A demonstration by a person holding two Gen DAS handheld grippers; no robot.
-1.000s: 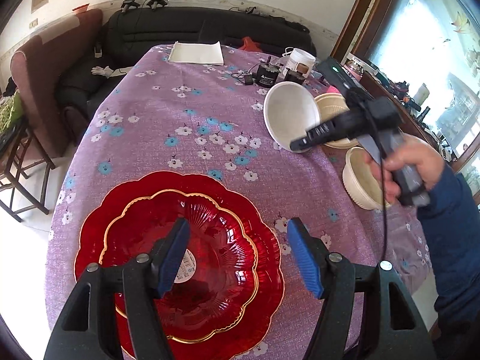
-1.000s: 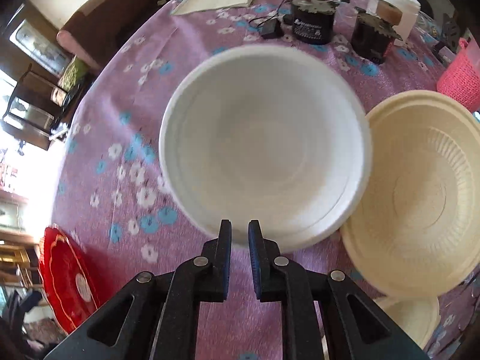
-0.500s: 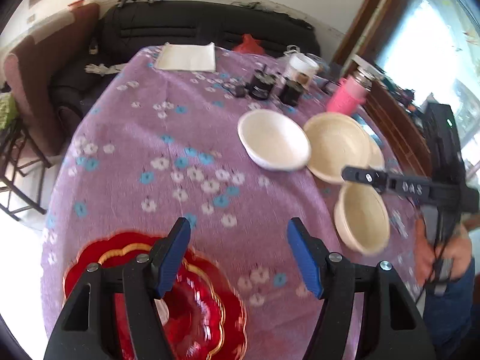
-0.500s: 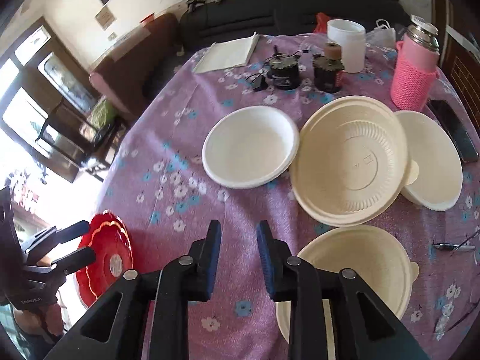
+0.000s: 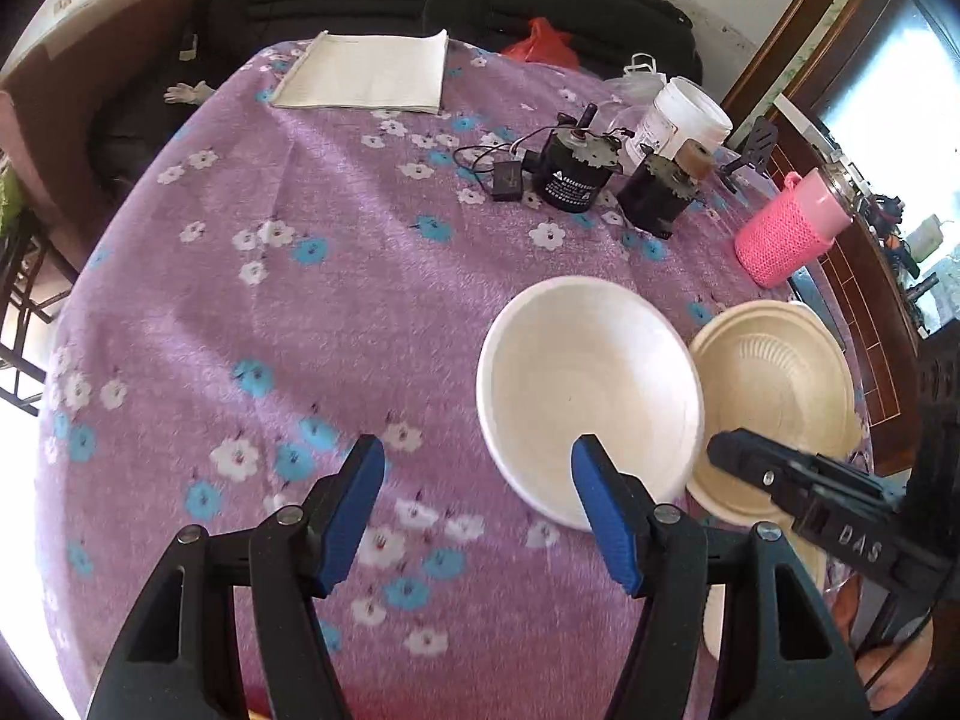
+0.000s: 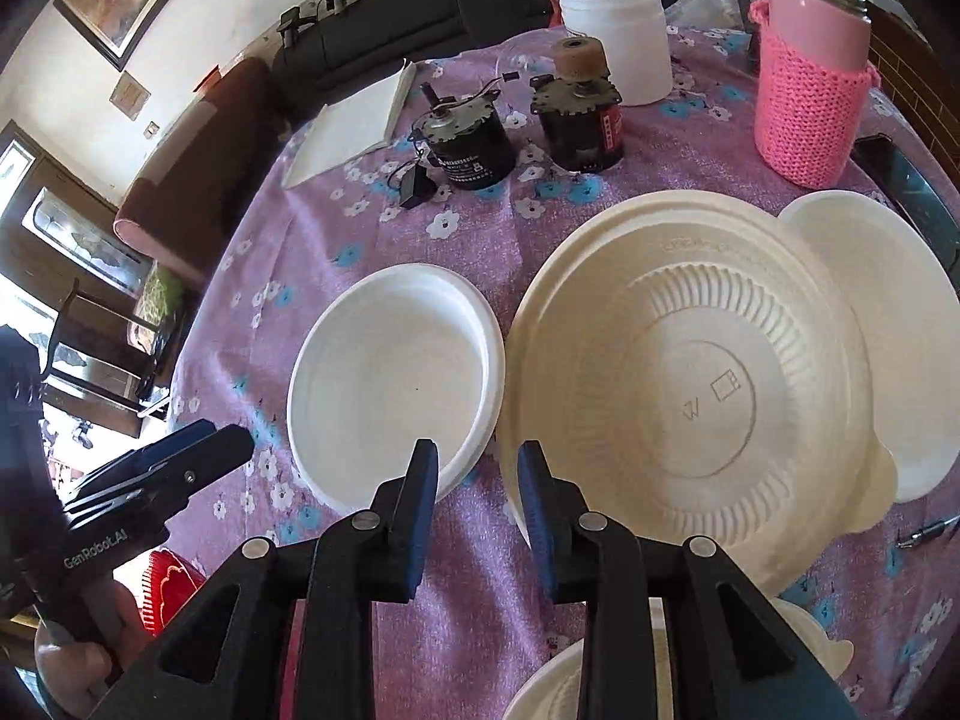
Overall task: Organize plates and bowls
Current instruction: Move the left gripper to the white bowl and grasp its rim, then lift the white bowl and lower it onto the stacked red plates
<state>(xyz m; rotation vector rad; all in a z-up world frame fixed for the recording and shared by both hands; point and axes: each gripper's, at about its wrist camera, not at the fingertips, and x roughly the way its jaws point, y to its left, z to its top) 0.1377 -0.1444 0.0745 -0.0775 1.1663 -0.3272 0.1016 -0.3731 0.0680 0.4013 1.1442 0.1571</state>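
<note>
bowls sit unstacked: white bowl [image 6: 396, 384] beside cream bowl [image 6: 690, 396]. left gripper [image 5: 474, 507] and right gripper [image 6: 474, 501] are both spread, holding nothing; stacking remains

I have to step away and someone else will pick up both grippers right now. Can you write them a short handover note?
Left gripper: open, empty, above the tablecloth beside the white bowl.
Right gripper: open, empty, between the white bowl and the large cream bowl.
A flat cream lid lies partly under the large bowl; another cream bowl sits at the near edge. Red plates rest at the far left.
Done: red plates appear stacked.
Left: gather the bowls, which are all separate.
</note>
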